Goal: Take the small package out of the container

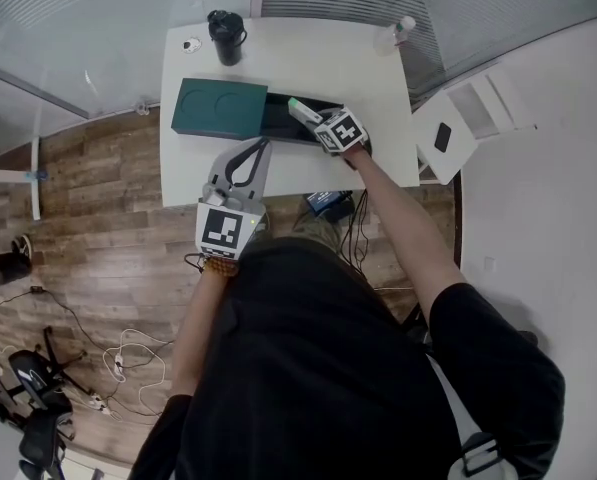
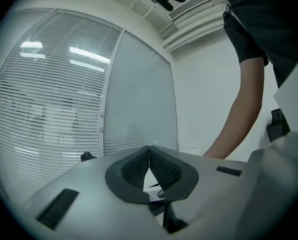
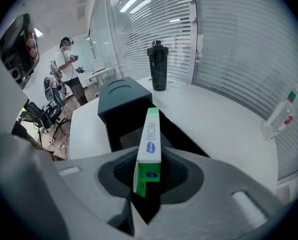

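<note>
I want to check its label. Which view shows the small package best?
The right gripper view: the small package sits close, centred between the jaws, print visible. The head view shows only a tiny green sliver; the left gripper view misses it.

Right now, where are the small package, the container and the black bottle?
small package (image 3: 149, 139): right gripper view, on its narrow white side.
container (image 1: 218, 108): head view, on its dark green top.
black bottle (image 1: 228, 46): head view, on its body.
</note>
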Demonstrator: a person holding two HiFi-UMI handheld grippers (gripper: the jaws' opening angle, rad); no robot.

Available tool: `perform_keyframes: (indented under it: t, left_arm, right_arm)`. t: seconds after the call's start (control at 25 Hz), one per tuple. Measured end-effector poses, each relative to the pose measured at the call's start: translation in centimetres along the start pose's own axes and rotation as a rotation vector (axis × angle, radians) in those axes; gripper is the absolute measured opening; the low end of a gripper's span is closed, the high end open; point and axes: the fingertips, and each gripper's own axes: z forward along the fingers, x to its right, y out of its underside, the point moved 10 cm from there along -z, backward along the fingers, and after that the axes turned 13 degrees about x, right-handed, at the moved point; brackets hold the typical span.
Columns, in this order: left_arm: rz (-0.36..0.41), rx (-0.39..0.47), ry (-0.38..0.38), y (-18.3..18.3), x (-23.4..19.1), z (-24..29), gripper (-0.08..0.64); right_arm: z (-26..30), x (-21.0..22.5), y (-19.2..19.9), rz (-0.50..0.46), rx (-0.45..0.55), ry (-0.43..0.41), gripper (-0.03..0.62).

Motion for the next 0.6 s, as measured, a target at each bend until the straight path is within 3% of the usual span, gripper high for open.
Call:
perform_keyframes:
  t: [0.6]
  left_arm:
    - [-0.022, -0.013, 0.037, 0.3, 0.6, 1.5, -0.002]
  right_arm:
    - [-2.9, -0.1, 0.0, 0.013, 0.065, 0.039, 0.091]
